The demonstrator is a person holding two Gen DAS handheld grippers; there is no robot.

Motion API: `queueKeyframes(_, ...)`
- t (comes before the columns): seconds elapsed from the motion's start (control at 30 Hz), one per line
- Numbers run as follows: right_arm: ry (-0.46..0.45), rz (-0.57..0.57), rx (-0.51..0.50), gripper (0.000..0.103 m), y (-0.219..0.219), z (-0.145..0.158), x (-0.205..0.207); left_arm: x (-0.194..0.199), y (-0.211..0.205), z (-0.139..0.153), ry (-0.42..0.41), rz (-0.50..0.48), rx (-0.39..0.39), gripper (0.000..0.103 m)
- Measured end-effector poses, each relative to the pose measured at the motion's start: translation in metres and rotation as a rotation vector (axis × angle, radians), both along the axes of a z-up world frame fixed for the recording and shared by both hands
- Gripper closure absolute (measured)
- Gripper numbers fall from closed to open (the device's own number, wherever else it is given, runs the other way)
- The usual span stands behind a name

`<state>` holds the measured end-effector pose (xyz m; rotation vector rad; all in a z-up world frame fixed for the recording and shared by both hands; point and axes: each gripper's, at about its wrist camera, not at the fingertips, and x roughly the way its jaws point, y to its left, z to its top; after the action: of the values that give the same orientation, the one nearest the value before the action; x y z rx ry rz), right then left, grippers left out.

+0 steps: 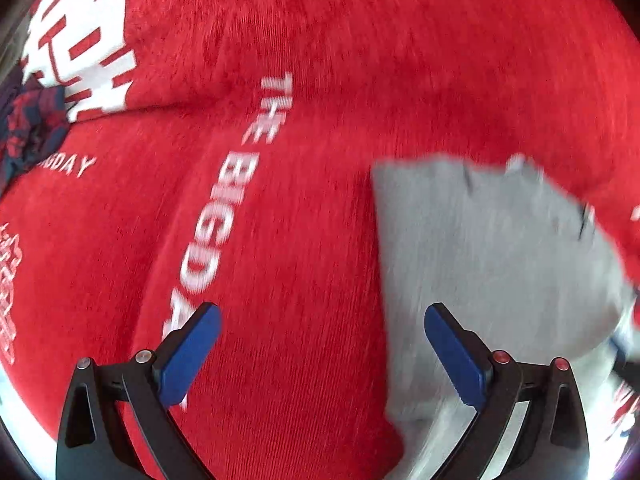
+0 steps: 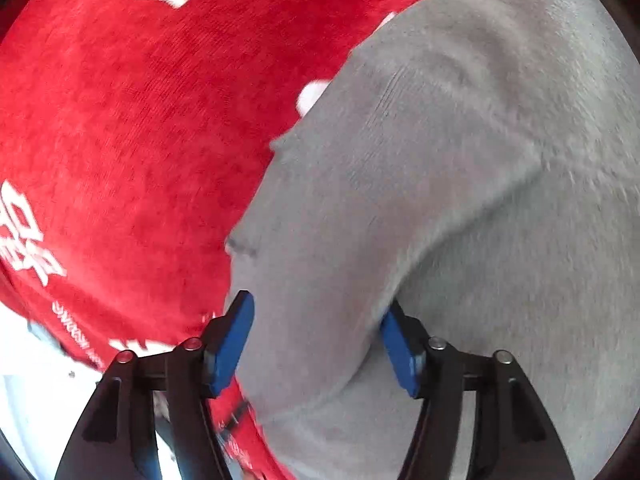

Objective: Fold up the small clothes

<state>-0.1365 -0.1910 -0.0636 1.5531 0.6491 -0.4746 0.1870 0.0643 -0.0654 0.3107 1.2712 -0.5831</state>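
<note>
Hovering wide apart and empty at lower centre, the left gripper (image 1: pixel 322 354) straddles the red cloth (image 1: pixel 300 220) beside the grey garment (image 1: pixel 480 264), likely seeking an edge; the right gripper (image 2: pixel 316 344) stands part-spread around a grey fold, pads not visibly pressing.

- A red cloth (image 1: pixel 320 60) with a plush, ribbed nap covers almost the whole surface in both views.
- White lettering (image 1: pixel 224 208) reading "THE BIGDAY" runs across it, and a large blocky white motif (image 1: pixel 80 36) sits at the upper left of the left wrist view.
- More white print (image 2: pixel 28 232) shows at the left of the right wrist view.
- A pale, bright surface (image 2: pixel 32 400) shows past the cloth's lower left edge there.
- A dark blue and red patterned fabric (image 1: pixel 32 128) lies at the left edge.
- Light is bright and even, and the frames are motion-blurred.
</note>
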Motion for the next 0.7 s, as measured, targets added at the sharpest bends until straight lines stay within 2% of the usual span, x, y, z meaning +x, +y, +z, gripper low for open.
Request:
queueKeyframes(0.13,-0.118,0.185,0.142,0.034,0.065,-0.011,0.059,0.031,-0.032,-0.012,0.079,-0.036,-0.005,0.001)
queueKeyframes(0.2,-0.12,0.243,0.209,0.034,0.1,-0.027,0.098,0.035,-0.047,-0.021,0.08,-0.077,0.039,0.002)
queueKeyframes(0.3,-0.1,0.216,0.245,0.034,0.129,-0.049,0.132,0.033,-0.054,-0.028,0.071,-0.116,0.084,0.037)
queueKeyframes(0.33,-0.094,0.197,0.244,0.036,0.132,-0.052,0.136,0.033,-0.052,-0.027,0.087,-0.118,0.056,0.046)
queueKeyframes(0.37,-0.099,0.174,0.237,0.055,0.134,-0.054,0.142,0.032,-0.052,-0.025,0.089,-0.12,0.043,0.052)
queueKeyframes(0.4,-0.099,0.175,0.241,0.093,0.136,-0.055,0.148,0.031,-0.053,-0.022,0.082,-0.139,0.041,0.059)
queueKeyframes(0.43,-0.105,0.174,0.25,0.097,0.137,-0.056,0.153,0.03,-0.054,-0.02,0.063,-0.158,0.048,0.06)
queueKeyframes(0.5,-0.127,0.194,0.229,0.097,0.139,-0.048,0.163,0.027,-0.057,-0.019,-0.002,-0.197,0.086,0.06)
queueKeyframes(0.53,-0.119,0.221,0.215,0.097,0.14,-0.046,0.168,0.028,-0.057,-0.02,-0.006,-0.2,0.09,0.06)
queueKeyframes(0.6,-0.089,0.268,0.254,0.096,0.145,-0.056,0.171,0.029,-0.057,-0.018,0.003,-0.174,0.087,0.06)
queueKeyframes(0.67,-0.022,0.32,0.268,0.093,0.146,-0.058,0.169,0.028,-0.055,-0.013,-0.014,-0.16,0.099,0.06)
queueKeyframes(0.7,-0.003,0.345,0.237,0.085,0.143,-0.051,0.164,0.025,-0.054,-0.009,-0.037,-0.156,0.109,0.06)
